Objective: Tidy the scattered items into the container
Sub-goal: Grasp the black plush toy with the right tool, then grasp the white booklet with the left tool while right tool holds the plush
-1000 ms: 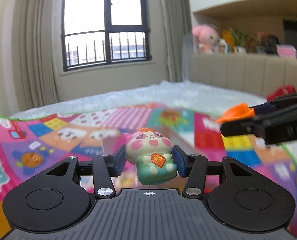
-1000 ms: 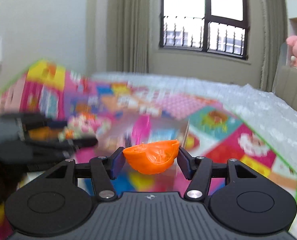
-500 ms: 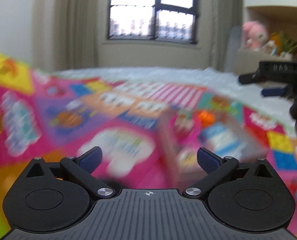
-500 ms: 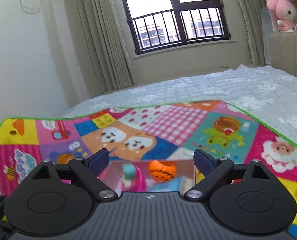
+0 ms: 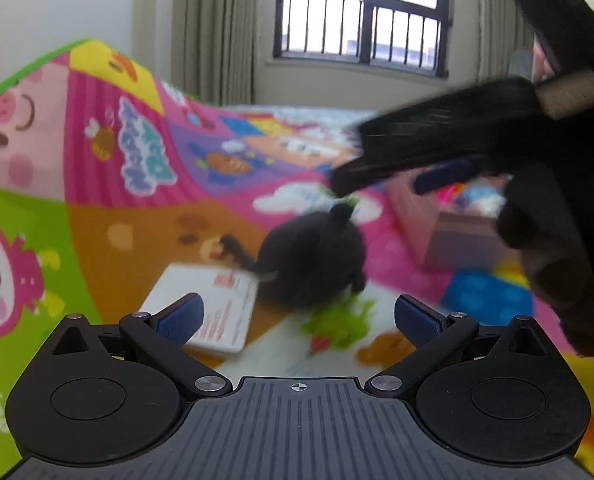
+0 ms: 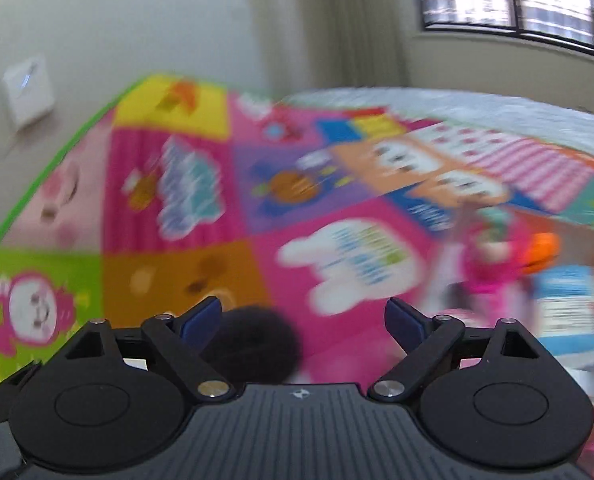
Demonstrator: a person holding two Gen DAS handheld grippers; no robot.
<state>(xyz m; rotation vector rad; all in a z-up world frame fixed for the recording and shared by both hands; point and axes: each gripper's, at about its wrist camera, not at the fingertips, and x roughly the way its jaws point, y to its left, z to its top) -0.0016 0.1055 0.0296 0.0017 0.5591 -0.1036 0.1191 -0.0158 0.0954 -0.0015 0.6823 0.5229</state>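
Both the left gripper [image 5: 296, 316] and the right gripper [image 6: 303, 318] are spread and empty; the right jaws are closing slightly. A next pickup is judged to be in hand: the black plush toy [image 5: 311, 260], lying left of the pink container [image 5: 453, 236], must be straddled and pinched.

Barred window [image 5: 361, 24], beige curtains [image 5: 213, 28] — bright playmat [image 5: 145, 160].

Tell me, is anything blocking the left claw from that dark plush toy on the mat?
Nothing visible does. The left claw is open and empty, with the dark plush toy straight ahead on the play mat. A white box lies beside the toy, off to the left, not between them.
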